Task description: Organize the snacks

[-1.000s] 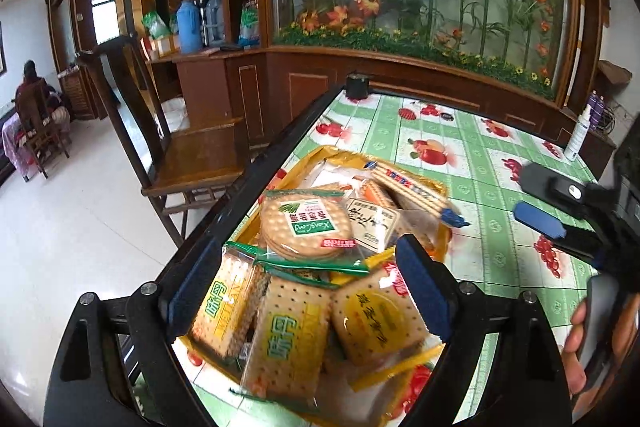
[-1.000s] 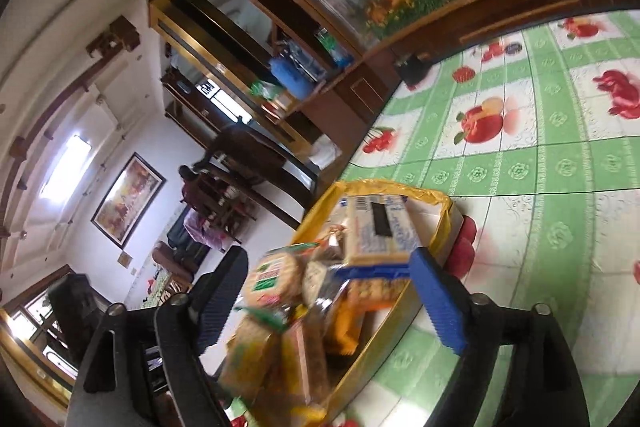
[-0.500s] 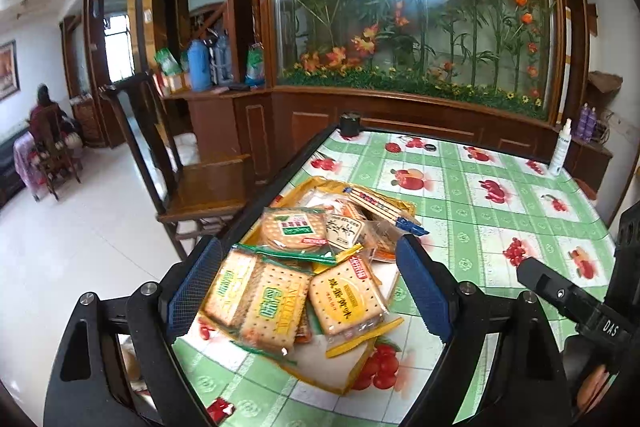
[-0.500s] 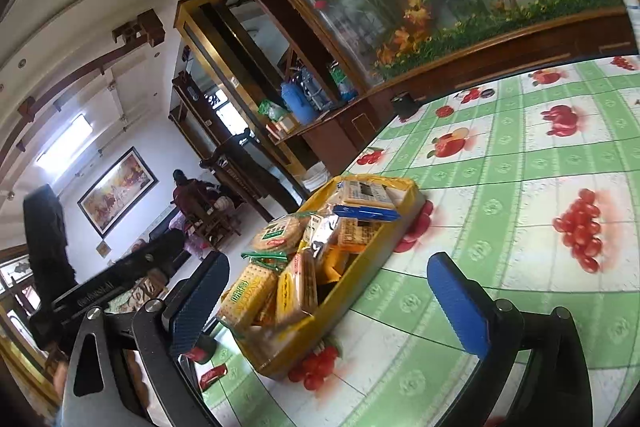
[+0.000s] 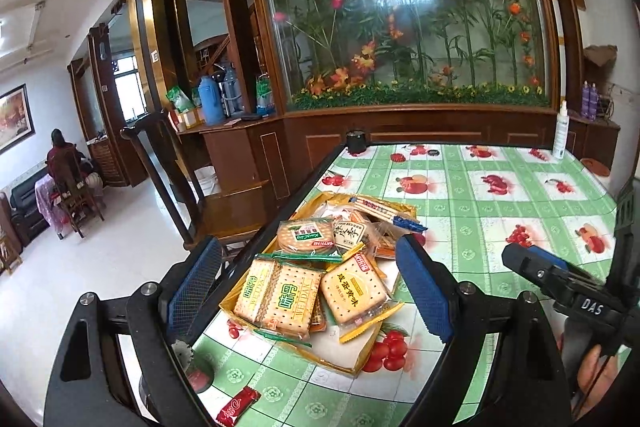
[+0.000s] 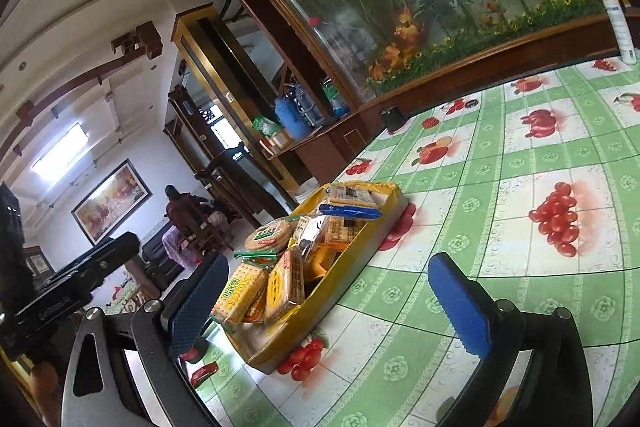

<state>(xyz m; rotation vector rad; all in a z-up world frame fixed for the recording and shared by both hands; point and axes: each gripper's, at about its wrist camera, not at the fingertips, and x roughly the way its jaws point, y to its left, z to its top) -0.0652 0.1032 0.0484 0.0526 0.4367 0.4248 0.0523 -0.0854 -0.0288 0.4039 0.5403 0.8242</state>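
Observation:
A yellow tray (image 5: 362,363) heaped with wrapped snacks sits near the left edge of the table. On the heap lie a round cracker pack with a green label (image 5: 306,235), WEIDAN cracker packs (image 5: 280,297) and a square yellow cracker pack (image 5: 356,291). My left gripper (image 5: 310,287) is open and empty, a little short of the tray. The right gripper (image 6: 330,307) is wide open and empty, with the tray (image 6: 352,267) ahead to its left. A small red candy wrapper (image 5: 238,403) lies loose on the cloth near the table edge.
The table has a green checked fruit cloth (image 5: 480,219). A wooden chair (image 5: 224,203) stands by the table's left edge. A white spray bottle (image 5: 562,135) and a small black pot (image 5: 356,141) stand at the far side. A person (image 5: 60,155) sits far off at the left.
Both grippers have drawn back from the tray, which now looks smaller and farther off. The right gripper's jaws have spread wider. The snacks and the tray have not moved.

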